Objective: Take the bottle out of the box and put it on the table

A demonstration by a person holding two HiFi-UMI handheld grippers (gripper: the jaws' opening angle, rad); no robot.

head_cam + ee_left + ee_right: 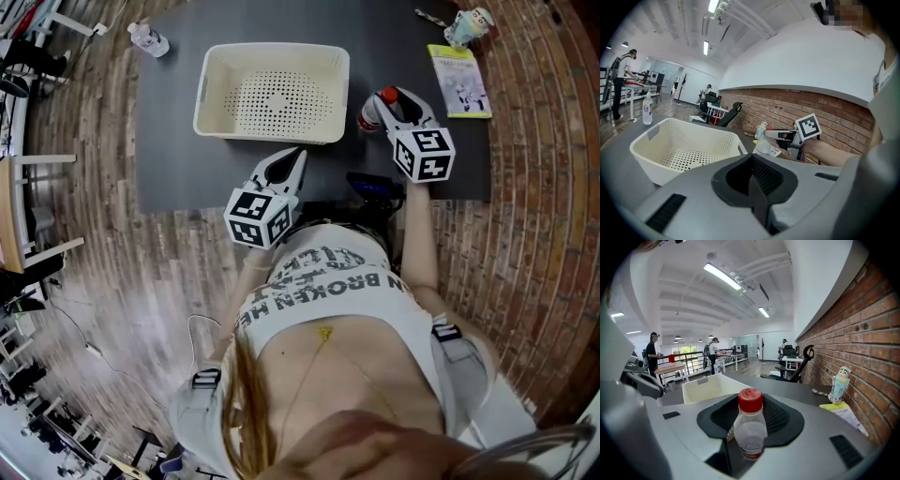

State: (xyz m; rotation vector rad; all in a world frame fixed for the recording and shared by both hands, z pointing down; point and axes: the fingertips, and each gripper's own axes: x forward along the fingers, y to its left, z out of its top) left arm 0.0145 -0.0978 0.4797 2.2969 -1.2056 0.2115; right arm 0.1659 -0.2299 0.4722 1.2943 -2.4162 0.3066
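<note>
A cream perforated box [267,127] stands empty on the dark table [169,141]. Just right of it, outside the box, my right gripper [389,105] is shut on a clear bottle with a red cap [371,114]. In the right gripper view the bottle [750,427] stands upright between the jaws, with the box [710,385] behind it to the left. My left gripper [298,155] hovers by the table's near edge, below the box, shut and holding nothing. From the left gripper view, the box [651,145] lies ahead to the left and the held bottle [764,146] to the right.
A second clear bottle [148,39] lies at the table's far left corner. A yellow-green booklet [459,80] and a small figurine [469,26] sit at the far right, near the brick wall. People stand at desks far off in the room.
</note>
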